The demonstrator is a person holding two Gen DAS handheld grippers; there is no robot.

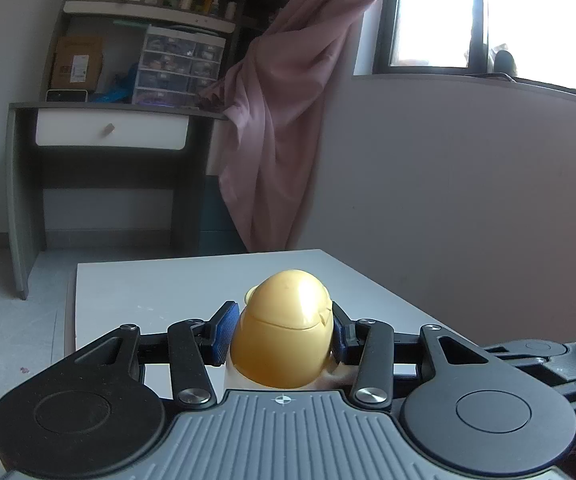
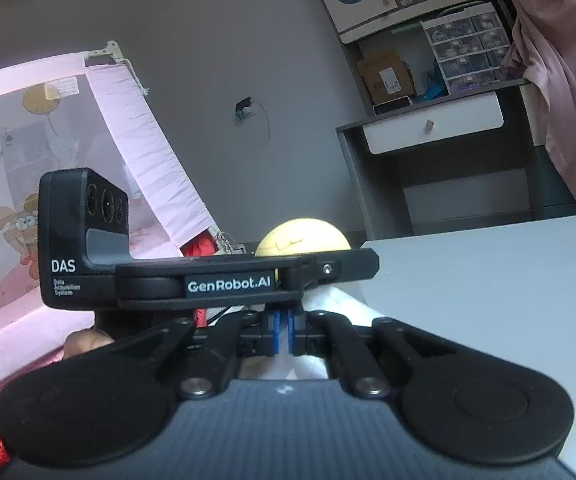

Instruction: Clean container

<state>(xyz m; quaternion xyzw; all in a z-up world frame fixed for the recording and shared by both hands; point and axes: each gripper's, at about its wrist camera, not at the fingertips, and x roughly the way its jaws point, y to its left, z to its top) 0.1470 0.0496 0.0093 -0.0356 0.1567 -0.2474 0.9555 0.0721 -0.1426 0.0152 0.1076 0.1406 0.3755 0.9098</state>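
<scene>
L gripper [image 1: 282, 334] is clamped on the container [image 1: 284, 332]: blue pads [image 1: 226, 332] press its sides just under the yellow domed lid, w/ the white body below mostly hidden by the gripper frame. Container is upright, held over the near edge of the white table [image 1: 168, 280]; can't tell if its base rests on the top or hangs just above. Lid looks shut, seam visible across the front.

R gripper [image 2: 283, 334] has its fingers together, pinching something thin and white, prob. a wipe or cloth [image 2: 327, 304]; white material bunches up just beyond the pads. Exact item hard to tell. In the R view the L gripper's body crosses right in front, w/ the yellow dome showing above it, so the two grippers are close, R coming at the container from the side.

Step, as I read it: L steadies the container while R brings the wipe to it; wiping itself seems just about to start or at a pass between strokes. Next move needs R to press the wipe onto the lid or wall w/o hitting the L frame, and L to keep firm grip so the container doesn't tip or twist.

Further off: desk w/ white drawer [image 1: 110, 130], pink curtain [image 1: 288, 120], bright window [image 1: 439, 12].
</scene>
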